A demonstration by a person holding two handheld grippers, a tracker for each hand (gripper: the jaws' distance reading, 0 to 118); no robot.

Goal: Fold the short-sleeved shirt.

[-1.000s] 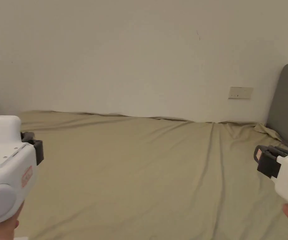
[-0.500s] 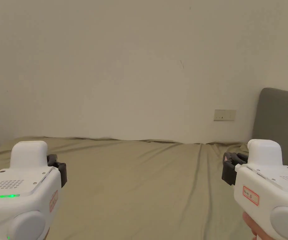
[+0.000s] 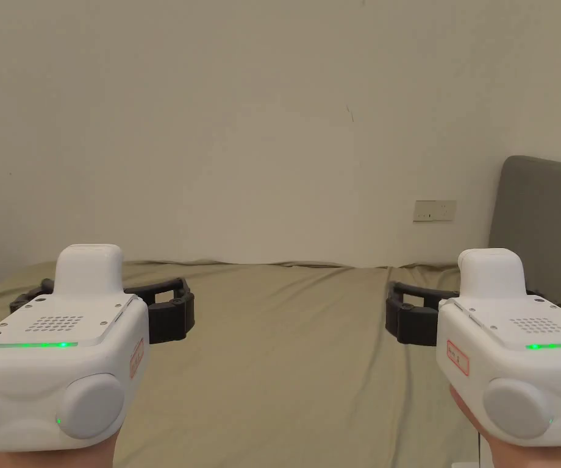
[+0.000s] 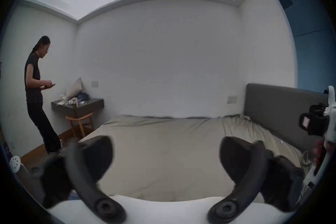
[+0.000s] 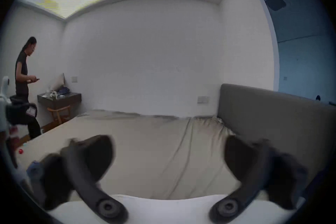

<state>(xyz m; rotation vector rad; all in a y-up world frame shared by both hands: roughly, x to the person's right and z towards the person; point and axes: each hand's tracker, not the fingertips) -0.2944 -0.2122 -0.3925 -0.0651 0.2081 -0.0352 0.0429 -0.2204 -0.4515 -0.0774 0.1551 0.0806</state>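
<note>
Both grippers hang level above the bed (image 3: pixel 285 341), left gripper (image 4: pixel 165 160) toward its left edge, right gripper (image 5: pixel 168 158) near the headboard (image 3: pixel 544 225) (grey, padded). Jaws of both stand wide apart, holding nothing. I cannot tell where the shirt lies.

Left gripper (image 3: pixel 102 298) & right gripper (image 3: pixel 456 304): smooth white plastic shells, slight sheen; jaws matt black plastic, spread wide apart. Bed sheet (image 3: pixel 285 365): olive-tan cloth, matt, soft creases, esp. far right by headboard. Headboard (image 3: pixel 541 225): grey upholstery, matt, fine weave. Wall (image 3: pixel 242 134): painted, flat matt, smooth w/ a few small marks. Wall plate (image 3: pixel 435 211): smooth pale plastic. Far left: shelf (image 4: pixel 78 105) dark matt, stool (image 4: pixel 80 123) under it light wood.
</note>
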